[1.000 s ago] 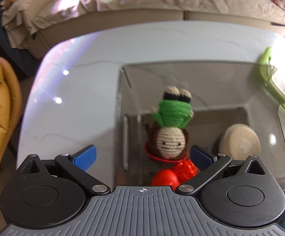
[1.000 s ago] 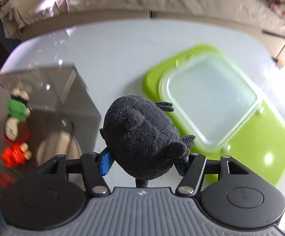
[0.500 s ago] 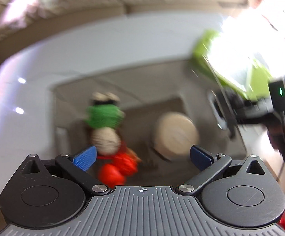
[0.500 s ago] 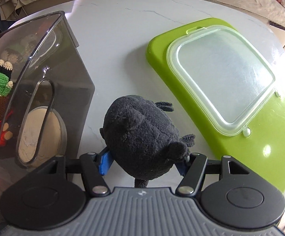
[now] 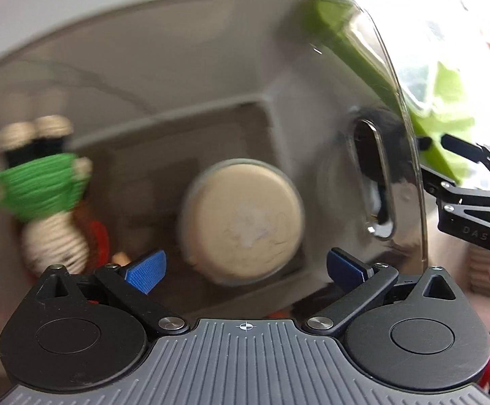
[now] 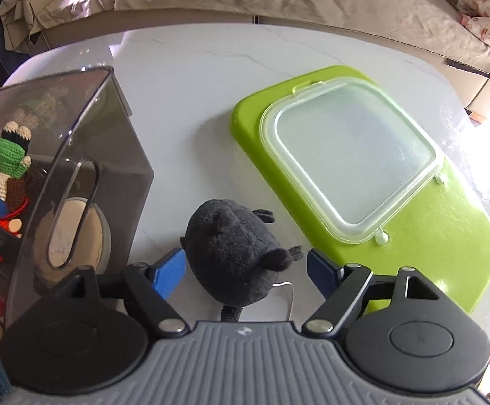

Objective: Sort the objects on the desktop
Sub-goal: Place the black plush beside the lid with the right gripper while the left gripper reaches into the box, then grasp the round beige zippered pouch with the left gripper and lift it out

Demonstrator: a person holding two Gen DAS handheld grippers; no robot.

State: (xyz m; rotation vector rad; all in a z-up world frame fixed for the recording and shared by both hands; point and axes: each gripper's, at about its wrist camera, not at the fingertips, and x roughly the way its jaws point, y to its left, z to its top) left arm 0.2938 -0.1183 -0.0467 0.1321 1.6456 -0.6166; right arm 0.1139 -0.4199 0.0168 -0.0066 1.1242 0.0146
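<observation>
Smoky bin (image 6: 76, 155) already held the crochet doll (image 5: 45, 189) and round tin (image 5: 241, 222); black plush (image 6: 234, 256) sat on the bench (image 6: 190, 77) beside it, both hand-held grippers (image 5: 245, 266) (image 6: 245, 270) spread open and empty

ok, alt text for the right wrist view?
Open right gripper straddles a black plush toy on a white table. Smoky clear bin with toys sits left, a green lid right.
</observation>
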